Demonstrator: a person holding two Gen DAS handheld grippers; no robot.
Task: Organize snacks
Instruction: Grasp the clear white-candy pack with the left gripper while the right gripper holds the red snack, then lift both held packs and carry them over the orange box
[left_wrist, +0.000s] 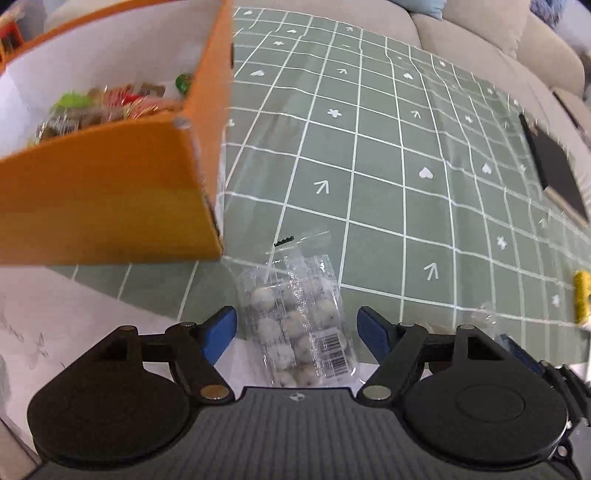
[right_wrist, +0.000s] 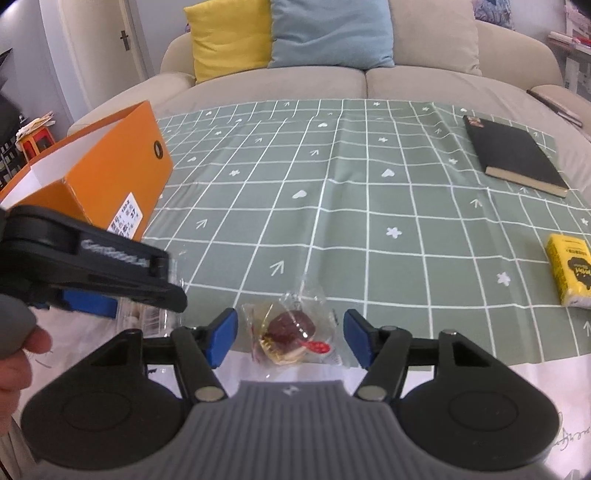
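Observation:
My left gripper (left_wrist: 297, 321) is open over a clear bag of white round snacks (left_wrist: 299, 325), which lies between its blue fingers at the near edge of the green checked cloth (left_wrist: 388, 184); the pads do not touch it. The orange box (left_wrist: 110, 206) stands just left of it, with several wrapped snacks (left_wrist: 103, 107) inside. My right gripper (right_wrist: 291, 325) is also open, and a clear-wrapped dark red candy (right_wrist: 291, 330) lies on the cloth between its fingers, untouched. In the right wrist view the left gripper's blue finger (right_wrist: 88, 304) shows at the left, in front of the orange box (right_wrist: 122, 173).
A black notebook (right_wrist: 517, 158) lies at the far right of the cloth and a yellow packet (right_wrist: 570, 273) at the right edge. A hand (right_wrist: 14, 354) is at the left border. A beige sofa (right_wrist: 369, 85) with cushions is behind. White tabletop (left_wrist: 92, 314) runs along the cloth's near edge.

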